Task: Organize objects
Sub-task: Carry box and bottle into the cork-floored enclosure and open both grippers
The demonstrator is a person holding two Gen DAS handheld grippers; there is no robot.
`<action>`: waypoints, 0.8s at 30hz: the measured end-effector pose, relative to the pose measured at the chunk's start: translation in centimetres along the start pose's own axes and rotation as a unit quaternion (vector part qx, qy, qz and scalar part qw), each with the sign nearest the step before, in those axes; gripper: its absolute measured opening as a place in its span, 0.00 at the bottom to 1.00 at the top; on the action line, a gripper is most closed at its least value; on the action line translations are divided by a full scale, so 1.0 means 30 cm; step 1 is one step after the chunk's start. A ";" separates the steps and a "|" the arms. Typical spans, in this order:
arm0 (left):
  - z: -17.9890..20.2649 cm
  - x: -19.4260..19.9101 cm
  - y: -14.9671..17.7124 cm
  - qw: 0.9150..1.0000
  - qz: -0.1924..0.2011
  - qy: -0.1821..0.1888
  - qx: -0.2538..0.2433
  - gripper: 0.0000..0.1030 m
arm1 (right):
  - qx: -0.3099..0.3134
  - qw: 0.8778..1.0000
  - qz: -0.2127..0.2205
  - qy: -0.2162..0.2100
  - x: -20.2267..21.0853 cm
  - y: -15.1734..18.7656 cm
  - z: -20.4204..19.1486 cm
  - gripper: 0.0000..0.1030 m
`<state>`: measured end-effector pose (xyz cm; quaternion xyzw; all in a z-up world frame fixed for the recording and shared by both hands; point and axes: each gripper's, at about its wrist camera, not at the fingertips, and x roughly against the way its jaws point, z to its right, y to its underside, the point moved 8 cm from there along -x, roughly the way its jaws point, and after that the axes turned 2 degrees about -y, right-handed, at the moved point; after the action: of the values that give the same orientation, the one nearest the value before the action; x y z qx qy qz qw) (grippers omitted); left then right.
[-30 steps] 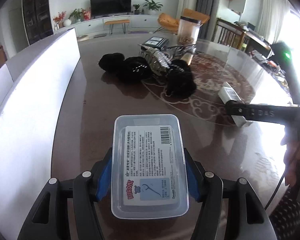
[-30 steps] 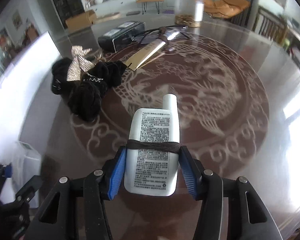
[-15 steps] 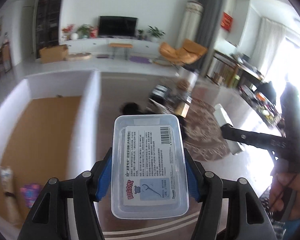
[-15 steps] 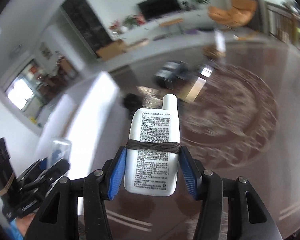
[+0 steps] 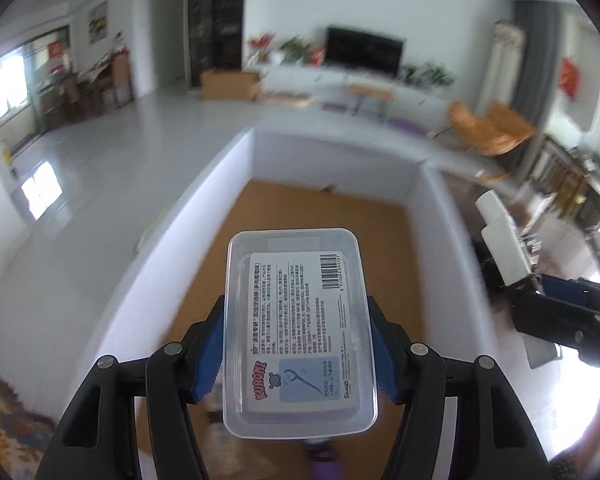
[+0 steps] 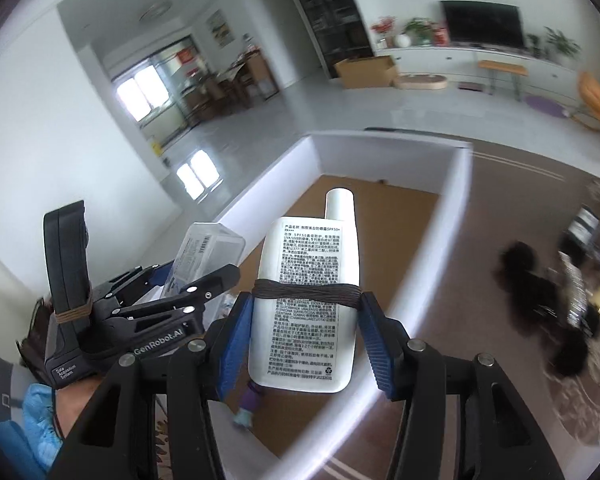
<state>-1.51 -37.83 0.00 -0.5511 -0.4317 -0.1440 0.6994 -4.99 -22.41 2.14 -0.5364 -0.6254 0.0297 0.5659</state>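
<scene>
My left gripper [image 5: 296, 344] is shut on a clear plastic floss-pick box [image 5: 300, 312] with a printed label, held above the brown floor of a white-walled bin [image 5: 240, 184]. My right gripper [image 6: 306, 344] is shut on a white sunscreen bottle [image 6: 312, 272] with a dark hair tie wound round its middle; it hangs over the bin's right wall [image 6: 456, 216]. In the right wrist view the left gripper [image 6: 188, 280] and its clear box [image 6: 204, 256] show at the left. In the left wrist view the right gripper [image 5: 556, 296] and the bottle [image 5: 500, 236] show at the right.
A small purple item [image 6: 252, 396] lies on the bin floor near its close end. Black fluffy things [image 6: 540, 300] and other clutter sit on the dark patterned table to the right of the bin. A hand in a blue sleeve [image 6: 40, 408] holds the left gripper.
Both grippers rose and swung left from the patterned table to above the white bin, each keeping its object. The table items slid off to the right of both views.
</scene>
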 end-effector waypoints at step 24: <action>0.537 0.120 0.005 0.993 0.038 0.076 -0.082 0.80 | -0.057 0.946 0.029 0.318 0.332 0.605 0.826 0.94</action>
<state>-6.46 -22.38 2.97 -0.6099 -0.3426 -0.1943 0.6876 -9.60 6.41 -11.69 -0.5669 -0.3981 -0.1616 0.7028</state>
